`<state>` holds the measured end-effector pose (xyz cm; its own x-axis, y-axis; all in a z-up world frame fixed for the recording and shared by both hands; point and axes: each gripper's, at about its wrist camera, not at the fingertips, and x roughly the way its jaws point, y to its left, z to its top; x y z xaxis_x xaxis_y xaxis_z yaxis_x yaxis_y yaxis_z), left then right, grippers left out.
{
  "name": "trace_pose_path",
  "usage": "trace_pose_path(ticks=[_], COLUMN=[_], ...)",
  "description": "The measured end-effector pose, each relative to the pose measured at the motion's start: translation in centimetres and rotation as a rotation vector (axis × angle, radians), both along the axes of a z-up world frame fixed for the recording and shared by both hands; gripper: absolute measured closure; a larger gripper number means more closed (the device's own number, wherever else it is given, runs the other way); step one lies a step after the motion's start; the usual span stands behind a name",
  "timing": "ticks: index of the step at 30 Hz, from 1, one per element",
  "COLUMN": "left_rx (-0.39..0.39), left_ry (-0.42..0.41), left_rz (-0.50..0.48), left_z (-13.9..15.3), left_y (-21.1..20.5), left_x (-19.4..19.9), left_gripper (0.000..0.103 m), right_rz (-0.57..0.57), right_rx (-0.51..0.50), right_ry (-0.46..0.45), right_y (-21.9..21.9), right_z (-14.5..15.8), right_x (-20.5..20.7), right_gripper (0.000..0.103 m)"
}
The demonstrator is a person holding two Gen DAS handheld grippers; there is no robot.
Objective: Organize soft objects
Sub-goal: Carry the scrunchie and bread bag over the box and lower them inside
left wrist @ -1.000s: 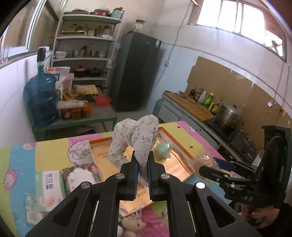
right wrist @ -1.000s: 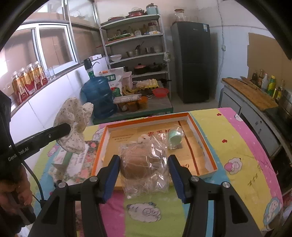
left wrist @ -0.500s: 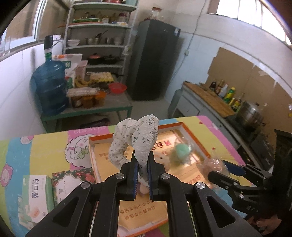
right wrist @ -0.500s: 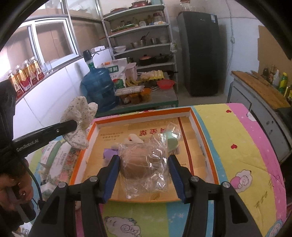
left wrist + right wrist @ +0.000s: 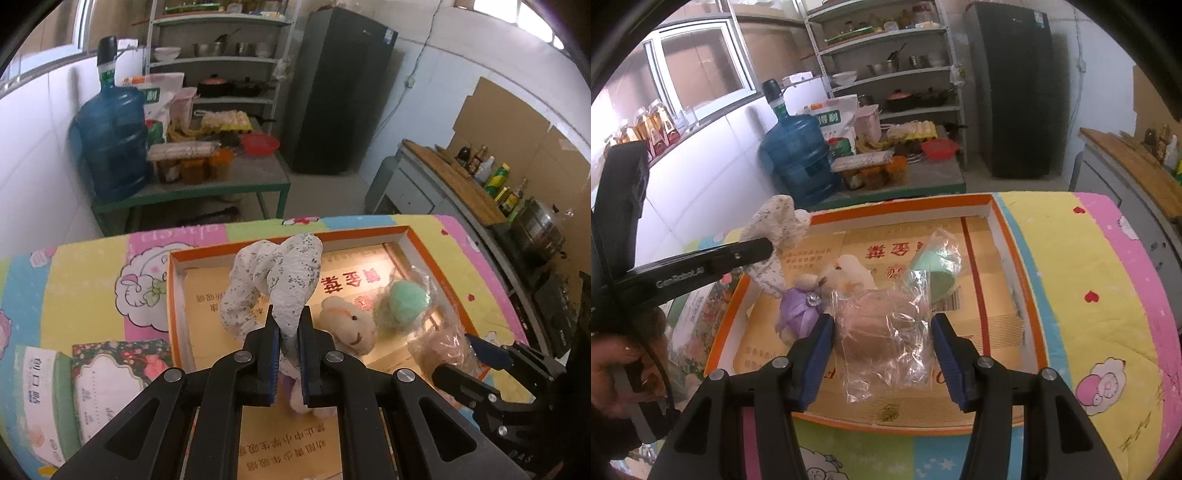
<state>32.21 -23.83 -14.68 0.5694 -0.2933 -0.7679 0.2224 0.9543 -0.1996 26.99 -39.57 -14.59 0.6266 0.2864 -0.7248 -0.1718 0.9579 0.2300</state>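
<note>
My left gripper (image 5: 287, 334) is shut on a white floral cloth (image 5: 273, 280) and holds it above the left part of the orange-rimmed cardboard tray (image 5: 173, 295); the cloth also shows in the right wrist view (image 5: 777, 225). My right gripper (image 5: 882, 343) is shut on a brown soft object in a clear plastic bag (image 5: 882, 332), over the tray's near edge (image 5: 849, 421). In the tray lie a cream plush toy (image 5: 347, 325) with a purple dress (image 5: 799, 310) and a green bagged object (image 5: 408, 301).
Tissue packs (image 5: 40, 391) and a floral box (image 5: 110, 373) lie on the colourful cartoon tablecloth (image 5: 85, 288) left of the tray. Behind the table stand a low green table with a blue water jug (image 5: 110, 147), shelves and a black fridge (image 5: 340, 92).
Both grippers have moved forward and down over the tray with their loads. The plush toy in the tray has come into view.
</note>
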Motion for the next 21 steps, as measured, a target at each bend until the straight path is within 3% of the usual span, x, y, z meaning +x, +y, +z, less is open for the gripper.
trace_pose_path(ticks=[16, 18, 21], left_rx=[-0.049, -0.076, -0.108], left_ry=[0.116, 0.13, 0.133], left_rz=[0.014, 0.013, 0.008], left_z=[-3.6, -3.8, -3.8], left_y=[-0.7, -0.6, -0.6], left_x=[1.7, 2.0, 1.8], left_gripper=[0.094, 0.09, 0.071], right_rz=[0.032, 0.033, 0.031], right_rx=[-0.013, -0.019, -0.018], right_ry=[0.08, 0.085, 0.089], right_y=[0.4, 0.5, 0.6], right_z=[-3.0, -3.1, -3.3], right_x=[1.0, 1.0, 1.0], right_gripper=[0.048, 0.048, 0.047])
